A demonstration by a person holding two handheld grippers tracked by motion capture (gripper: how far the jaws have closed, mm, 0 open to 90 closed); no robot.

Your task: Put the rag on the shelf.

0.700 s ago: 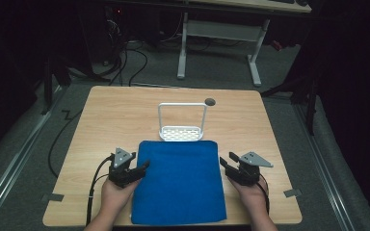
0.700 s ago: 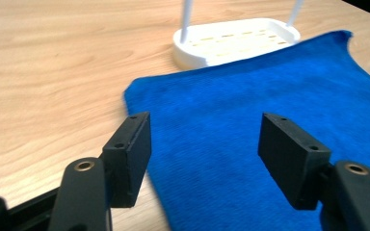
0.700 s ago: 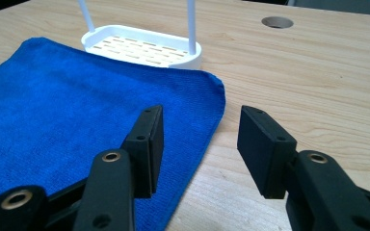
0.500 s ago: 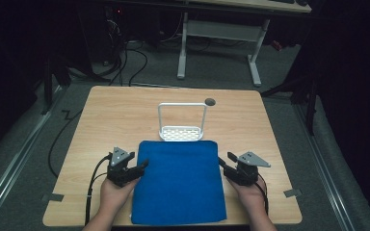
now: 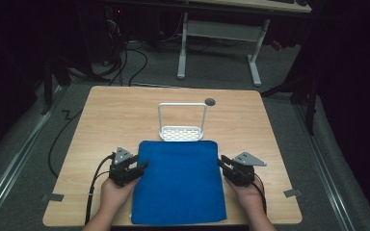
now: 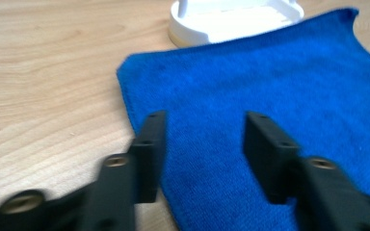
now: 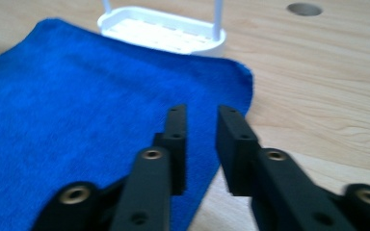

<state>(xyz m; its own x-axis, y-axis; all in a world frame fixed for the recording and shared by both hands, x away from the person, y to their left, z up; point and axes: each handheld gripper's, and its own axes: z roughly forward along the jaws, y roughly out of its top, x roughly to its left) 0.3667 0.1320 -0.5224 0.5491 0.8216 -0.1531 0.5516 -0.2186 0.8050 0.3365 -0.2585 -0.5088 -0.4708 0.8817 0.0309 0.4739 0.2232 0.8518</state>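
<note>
A blue cloth [image 5: 178,180] lies flat on the near half of the wooden table [image 5: 115,115]. Its far edge touches a white rack [image 5: 182,126] with a tall wire handle. My left gripper [image 5: 140,167] sits at the cloth's left edge. In the left gripper view that gripper [image 6: 204,126] is open wide, with its jaws straddling the edge of the cloth [image 6: 270,86]. My right gripper [image 5: 221,161] rests at the cloth's right edge. Its jaws [image 7: 201,115] stand open by a narrow gap just over the hem of the cloth [image 7: 77,96], with the rack [image 7: 159,31] beyond.
A round hole [image 5: 210,101] is set in the table behind the rack. Tape marks [image 5: 52,196] sit near the front corners. A black cable [image 5: 94,179] trails from the left gripper off the near edge. A desk frame [image 5: 221,33] stands on the floor beyond the table.
The right gripper has shifted slightly left toward the cloth's edge. The left gripper and the cloth have barely moved.
</note>
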